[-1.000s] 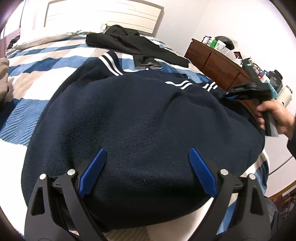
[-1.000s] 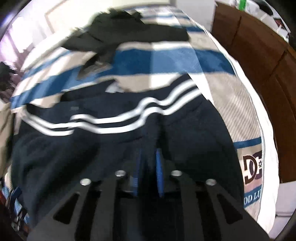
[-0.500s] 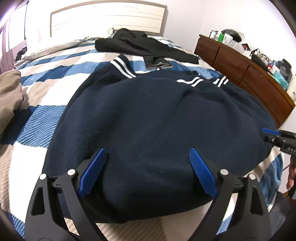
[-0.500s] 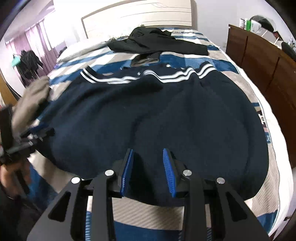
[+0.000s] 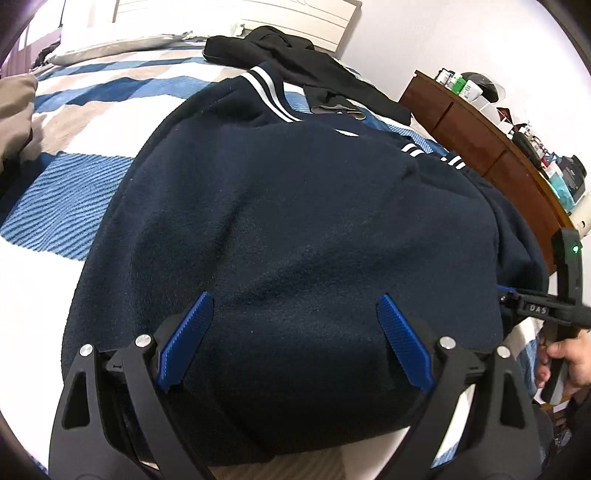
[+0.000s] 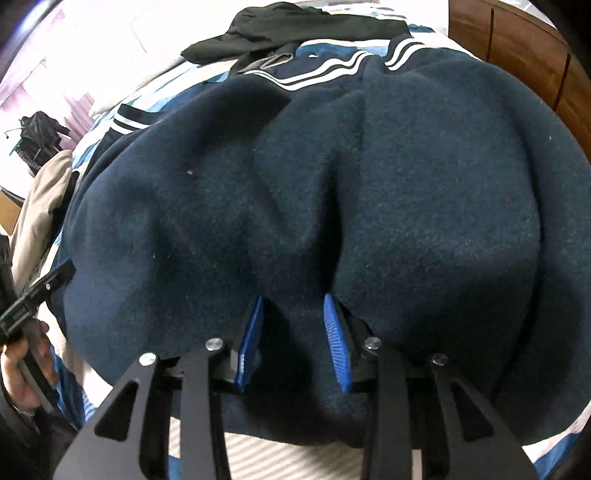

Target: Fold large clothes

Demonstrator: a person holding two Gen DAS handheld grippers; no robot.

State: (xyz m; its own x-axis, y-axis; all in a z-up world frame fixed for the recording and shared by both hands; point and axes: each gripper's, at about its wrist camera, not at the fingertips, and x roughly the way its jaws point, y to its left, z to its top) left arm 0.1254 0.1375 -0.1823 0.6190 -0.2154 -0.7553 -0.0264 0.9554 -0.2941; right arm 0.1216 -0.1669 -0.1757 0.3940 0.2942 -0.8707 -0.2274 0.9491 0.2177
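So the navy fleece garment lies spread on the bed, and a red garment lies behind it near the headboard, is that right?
Not quite. The garment behind the navy fleece, near the headboard, is black, not red. The left wrist view shows it lying on the bed.

White letters "DAS" stand on the right tool (image 5: 537, 308).
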